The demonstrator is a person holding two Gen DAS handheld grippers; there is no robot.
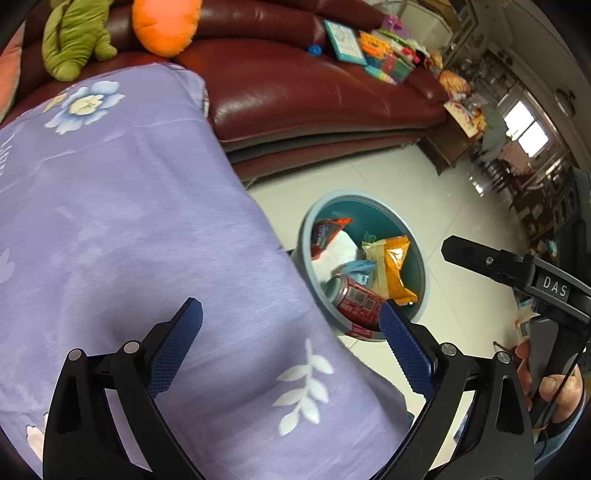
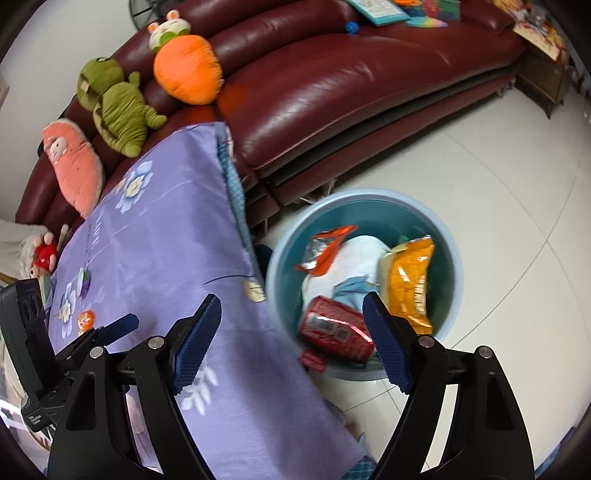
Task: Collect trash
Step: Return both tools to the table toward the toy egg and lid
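- Left wrist view: left gripper spread wide with nothing between its blue pads, angled down over the purple floral cloth covering a table.
- Beyond the cloth's edge, on the pale tiled floor: round blue bin, set just beside the table, probably so trash can be dropped straight in.
- Inside the bin: red soda can on its side near the closer wall, orange snack bag leaning against the far-right wall, red-and-silver wrapper toward the back, white paper underneath.
- At right edge: right gripper seen from the side, held by a hand on its handle.
- Background: dark red leather sofa with a green plush, an orange plush and scattered books and toys.
- Right wrist view: right gripper likewise spread and empty, poised above the bin; can lying free below, between the pads in the image but not touching them; judged as just released.
- Snack bag and wrapper in the same bin; cloth at left shows no remaining trash in the visible part.
- At left edge: one blue finger of the left gripper.
- Sofa behind, with an extra pink plush.
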